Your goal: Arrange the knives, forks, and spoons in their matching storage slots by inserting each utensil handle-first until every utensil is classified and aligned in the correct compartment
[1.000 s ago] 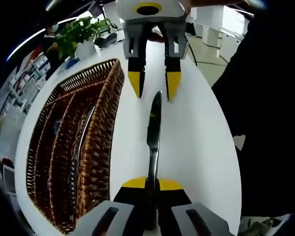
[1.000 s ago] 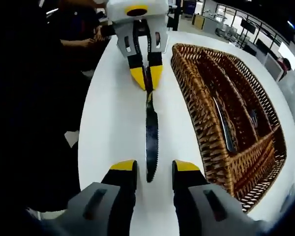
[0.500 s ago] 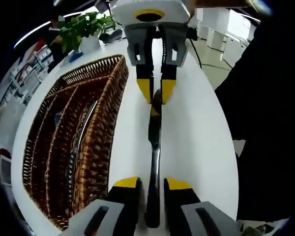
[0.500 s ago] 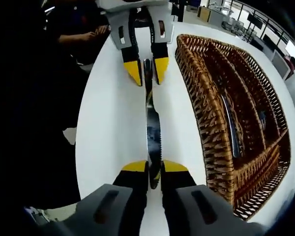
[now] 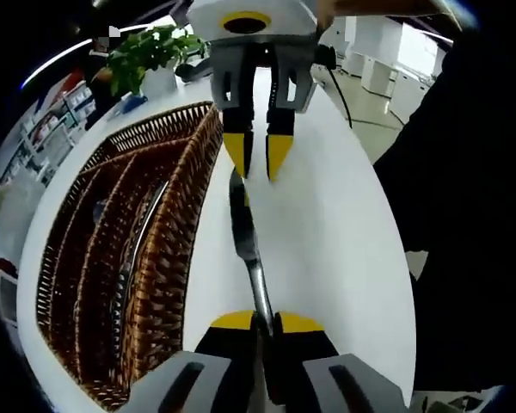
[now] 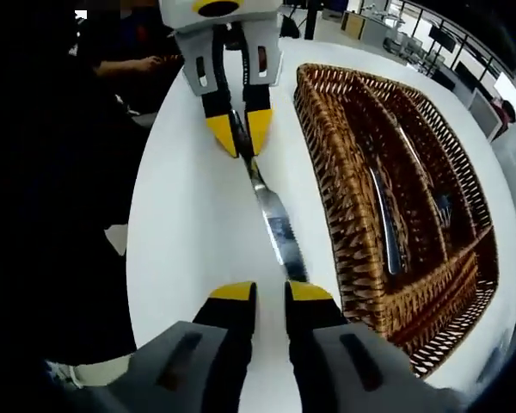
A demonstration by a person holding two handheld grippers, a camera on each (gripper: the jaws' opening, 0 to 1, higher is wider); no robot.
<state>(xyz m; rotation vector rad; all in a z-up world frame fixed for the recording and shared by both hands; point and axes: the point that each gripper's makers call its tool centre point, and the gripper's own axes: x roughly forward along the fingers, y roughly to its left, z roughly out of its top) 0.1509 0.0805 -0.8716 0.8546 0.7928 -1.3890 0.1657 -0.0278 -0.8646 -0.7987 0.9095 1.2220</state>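
1. The white table fills the middle of both views; its bare top runs from bottom to top of the frame.
2. The wicker cutlery tray takes the left side of the left gripper view and the right side of the right gripper view. It has long slots side by side; a utensil with a long silver handle lies in one slot, and a fork in a slot further right.
3. The left gripper rises from the bottom centre of its own view, yellow tips pinching the knife's handle; it also appears at top centre of the right gripper view.
4. The right gripper sits at bottom centre of its view, tips slightly apart with nothing between them; the blade tip lies just above its right tip.
5. The knife lies over the table just beside the tray's near wall, blade slanting toward the tray.
6. A potted plant stands at upper left of the left gripper view.
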